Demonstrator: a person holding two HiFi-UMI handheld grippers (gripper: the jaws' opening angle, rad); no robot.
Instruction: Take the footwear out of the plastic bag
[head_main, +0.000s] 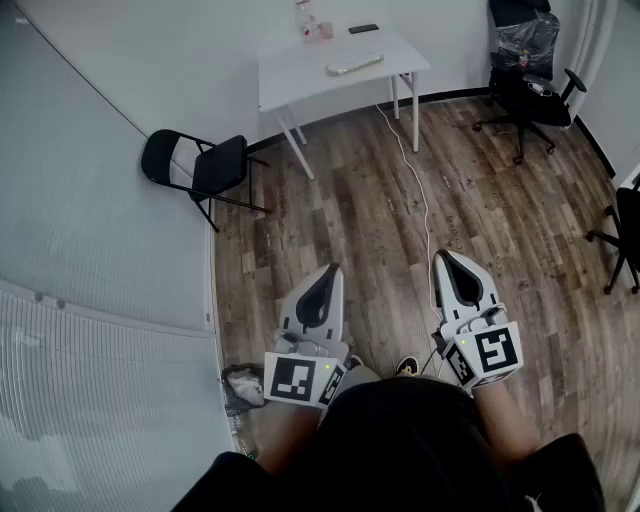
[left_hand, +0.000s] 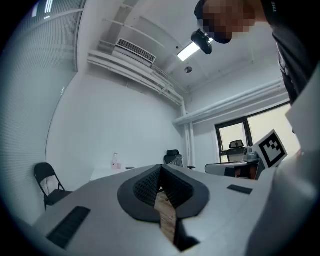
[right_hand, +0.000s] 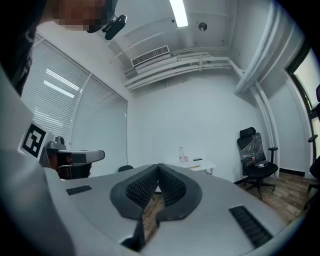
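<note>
A pale, flat object (head_main: 354, 66) lies on the white table (head_main: 300, 75) at the far end of the room; whether it is the bagged footwear I cannot tell. A crumpled greyish bundle (head_main: 242, 386) lies on the floor by the wall, beside my left leg. My left gripper (head_main: 331, 269) (left_hand: 161, 168) and right gripper (head_main: 441, 257) (right_hand: 159, 167) are held level over the wooden floor, side by side, far from the table. Both are shut with nothing between the pads.
A black folding chair (head_main: 198, 165) stands by the left wall. A black office chair (head_main: 524, 72) with plastic over its back stands far right, another chair (head_main: 626, 240) at the right edge. A white cable (head_main: 417, 180) runs along the floor. A bottle (head_main: 309, 24) and a phone (head_main: 363, 29) sit on the table.
</note>
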